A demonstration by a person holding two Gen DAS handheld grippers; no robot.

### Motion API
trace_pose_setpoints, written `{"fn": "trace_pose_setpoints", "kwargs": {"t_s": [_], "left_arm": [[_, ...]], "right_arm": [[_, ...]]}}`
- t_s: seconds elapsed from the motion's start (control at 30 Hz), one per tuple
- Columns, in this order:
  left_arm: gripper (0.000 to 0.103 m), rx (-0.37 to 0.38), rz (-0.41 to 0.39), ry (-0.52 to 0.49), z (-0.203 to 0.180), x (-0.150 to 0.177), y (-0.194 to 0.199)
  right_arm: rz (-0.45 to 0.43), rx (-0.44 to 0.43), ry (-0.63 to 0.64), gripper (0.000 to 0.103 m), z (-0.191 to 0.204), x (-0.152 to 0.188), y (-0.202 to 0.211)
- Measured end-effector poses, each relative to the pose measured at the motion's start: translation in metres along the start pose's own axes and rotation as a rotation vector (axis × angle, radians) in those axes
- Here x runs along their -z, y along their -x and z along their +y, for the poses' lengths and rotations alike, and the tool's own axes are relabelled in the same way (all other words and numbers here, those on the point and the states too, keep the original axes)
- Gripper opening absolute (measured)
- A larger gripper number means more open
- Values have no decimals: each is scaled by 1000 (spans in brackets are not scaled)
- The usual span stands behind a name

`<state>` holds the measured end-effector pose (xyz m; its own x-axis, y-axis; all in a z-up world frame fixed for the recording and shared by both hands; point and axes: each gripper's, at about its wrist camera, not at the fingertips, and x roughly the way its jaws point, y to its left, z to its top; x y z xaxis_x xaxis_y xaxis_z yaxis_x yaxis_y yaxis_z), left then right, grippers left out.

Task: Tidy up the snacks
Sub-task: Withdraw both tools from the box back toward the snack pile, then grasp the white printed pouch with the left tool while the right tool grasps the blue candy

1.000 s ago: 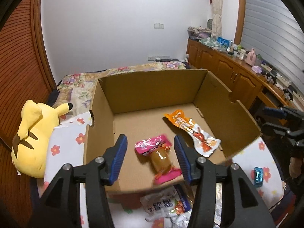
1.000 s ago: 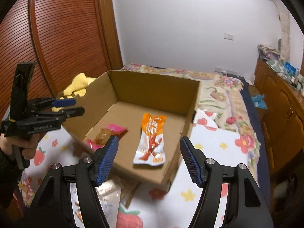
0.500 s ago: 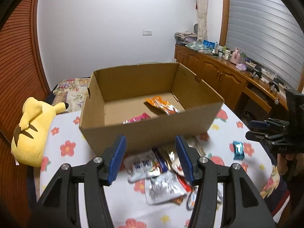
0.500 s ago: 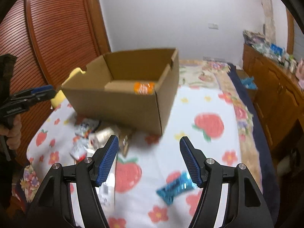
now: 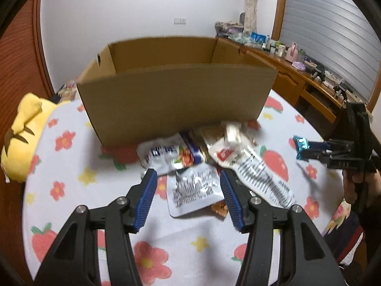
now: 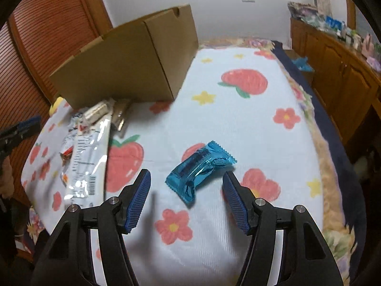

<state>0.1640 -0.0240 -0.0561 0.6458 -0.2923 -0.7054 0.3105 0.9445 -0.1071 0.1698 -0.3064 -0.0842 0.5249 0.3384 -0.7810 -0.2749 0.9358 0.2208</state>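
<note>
A brown cardboard box (image 5: 176,100) stands on the flowered cloth; it also shows in the right wrist view (image 6: 133,62). A pile of silver and white snack packets (image 5: 204,164) lies in front of it. My left gripper (image 5: 188,195) is open, low over a silver packet (image 5: 194,190) that lies between its fingers. My right gripper (image 6: 187,196) is open around a blue foil packet (image 6: 200,169) that lies on the cloth. That blue packet (image 5: 300,146) shows at the right in the left wrist view.
A yellow plush toy (image 5: 22,133) lies at the table's left edge. A long white packet (image 6: 88,152) lies left of my right gripper. A wooden sideboard (image 5: 304,76) with clutter runs along the right wall. A wooden sliding door (image 6: 47,23) stands at the left.
Both grippers have come down from over the box to the cloth. The left now hangs over the packet pile; the right has closed in on the blue packet.
</note>
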Motion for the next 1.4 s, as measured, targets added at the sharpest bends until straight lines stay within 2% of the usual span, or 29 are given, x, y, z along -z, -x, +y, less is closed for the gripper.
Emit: {"fn": "trace_pose_setpoints", "kwargs": {"t_s": [0.13,0.2,0.3,0.4,0.53,0.67,0.93,1.17,1.4], "left_arm": [[55,2,35,20,2,9,-15],[55,5,43,32,4,11,-19],[56,11,50,45,4,12,-23],[57,14,53,46,3,10,-26],[67,14,52,43,0,4,-32],[68,23,59,46,-2,0,-40],[68,-17,126,29,-4,5,-61],[68,-7,121,-5,0,13,-51],[70,3,150,-72,-10,6,-56]], "right_arm": [[-7,30,11,57,2,-8,-7],[-10,41,35,41,7,-10,-10],[-20,68,77,32,13,-9,-15],[-32,97,113,31,18,-7,-17],[-46,110,130,31,19,-5,-19],[-55,111,129,31,19,-4,-20],[-59,124,140,31,23,-3,-21],[-61,125,139,31,25,-4,-21],[-61,127,141,31,25,-4,-21]]}}
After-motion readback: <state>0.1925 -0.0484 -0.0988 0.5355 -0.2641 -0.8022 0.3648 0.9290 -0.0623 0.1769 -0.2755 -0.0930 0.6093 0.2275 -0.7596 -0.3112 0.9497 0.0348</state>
